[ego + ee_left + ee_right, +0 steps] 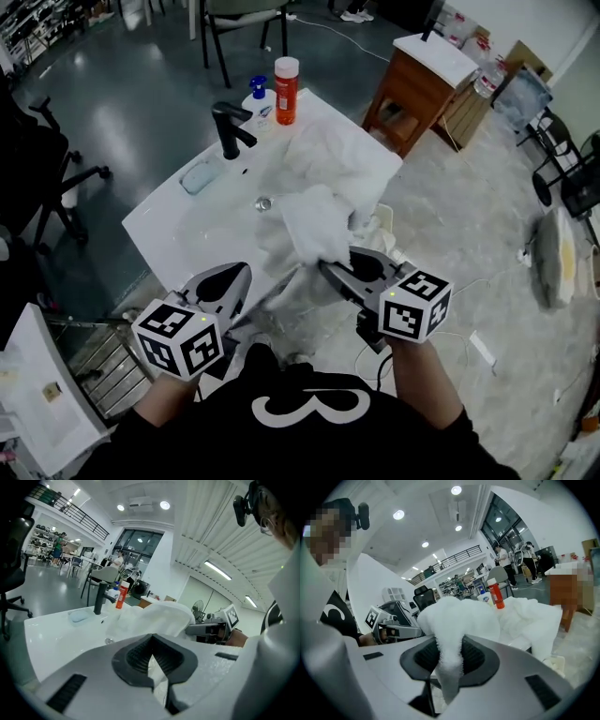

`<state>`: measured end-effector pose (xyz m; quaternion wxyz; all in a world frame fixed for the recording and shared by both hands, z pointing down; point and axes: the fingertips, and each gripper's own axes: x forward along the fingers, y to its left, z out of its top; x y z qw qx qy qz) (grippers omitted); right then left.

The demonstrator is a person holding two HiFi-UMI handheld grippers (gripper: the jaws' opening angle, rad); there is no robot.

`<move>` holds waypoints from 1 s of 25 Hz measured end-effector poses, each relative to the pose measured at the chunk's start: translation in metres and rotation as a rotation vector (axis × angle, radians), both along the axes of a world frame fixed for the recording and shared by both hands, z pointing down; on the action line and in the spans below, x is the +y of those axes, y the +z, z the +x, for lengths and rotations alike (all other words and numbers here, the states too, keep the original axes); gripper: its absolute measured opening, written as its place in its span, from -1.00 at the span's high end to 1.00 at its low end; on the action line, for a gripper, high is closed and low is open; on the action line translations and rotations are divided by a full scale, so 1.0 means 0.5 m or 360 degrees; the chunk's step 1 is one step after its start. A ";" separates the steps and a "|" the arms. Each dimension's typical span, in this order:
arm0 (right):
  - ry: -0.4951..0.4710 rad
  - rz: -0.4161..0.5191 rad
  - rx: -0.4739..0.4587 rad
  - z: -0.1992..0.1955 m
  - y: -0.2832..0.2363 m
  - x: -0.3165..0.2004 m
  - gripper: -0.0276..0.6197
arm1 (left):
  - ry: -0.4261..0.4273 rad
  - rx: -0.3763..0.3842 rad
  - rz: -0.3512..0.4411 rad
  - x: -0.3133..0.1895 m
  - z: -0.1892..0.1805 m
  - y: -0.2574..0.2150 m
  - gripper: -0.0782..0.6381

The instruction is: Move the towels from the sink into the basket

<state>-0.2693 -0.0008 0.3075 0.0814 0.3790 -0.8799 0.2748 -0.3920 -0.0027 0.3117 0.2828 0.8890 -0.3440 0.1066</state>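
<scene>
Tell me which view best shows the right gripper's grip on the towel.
The right gripper view: the towel sits pinched between the right gripper's pads, close up. The head view shows the same grip from above, with the jaw tips partly covered by cloth. The left gripper view shows that gripper only side-on, beside the towel.

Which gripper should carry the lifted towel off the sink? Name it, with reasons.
Right. The right gripper is shut on the white towel, holding it bunched above the sink. The left gripper is alongside, and whether it grips any cloth is unclear.
</scene>
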 end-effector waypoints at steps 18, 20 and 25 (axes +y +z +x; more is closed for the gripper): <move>0.0447 0.0105 0.0032 0.353 -0.012 0.182 0.60 | 0.0347 0.0006 0.0079 0.123 0.342 0.004 0.76; 0.0522 0.0093 0.0039 0.391 -0.002 0.188 0.60 | 0.0387 0.0015 0.0074 0.123 0.373 0.010 0.76; 0.0675 0.0079 0.0021 0.480 0.022 0.167 0.60 | 0.0485 0.0013 0.0061 0.097 0.451 0.036 0.76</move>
